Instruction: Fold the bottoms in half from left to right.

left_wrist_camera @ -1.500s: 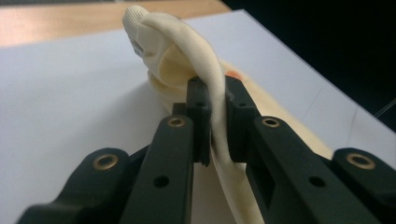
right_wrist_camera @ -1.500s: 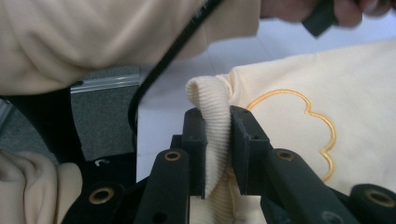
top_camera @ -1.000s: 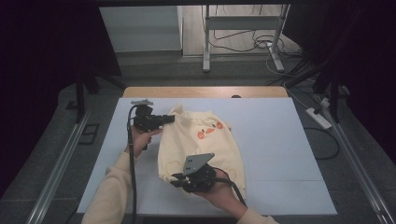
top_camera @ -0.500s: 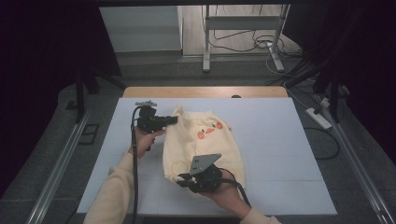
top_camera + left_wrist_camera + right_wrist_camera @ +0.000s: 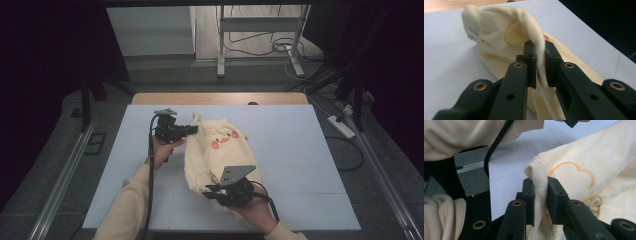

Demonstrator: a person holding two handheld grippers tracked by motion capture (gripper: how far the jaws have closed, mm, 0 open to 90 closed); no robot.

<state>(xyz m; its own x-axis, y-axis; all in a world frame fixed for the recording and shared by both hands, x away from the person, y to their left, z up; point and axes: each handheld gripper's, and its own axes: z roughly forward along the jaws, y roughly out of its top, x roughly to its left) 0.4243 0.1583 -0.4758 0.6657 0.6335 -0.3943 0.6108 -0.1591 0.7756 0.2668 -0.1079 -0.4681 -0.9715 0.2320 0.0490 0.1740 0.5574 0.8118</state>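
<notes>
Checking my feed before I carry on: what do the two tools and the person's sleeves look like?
Both are black two-jaw tools with brass-coloured pivot pins. The left tool trails a black cable; the right tool carries a grey three-cornered plate with small holes. The sleeves are cream, with ribbed cuffs.

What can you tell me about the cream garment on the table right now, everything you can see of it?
The cream garment is a soft knit top, bunched and folded lengthwise on the white table. Its front shows an orange face-like print and a cloud outline stitched in orange. A ribbed cuff or hem sticks up at its far end. The left gripper is shut on a fold of plain fabric near that end; the right gripper is shut on a ribbed edge at the near end. Between the two grips it sags onto the table.
</notes>
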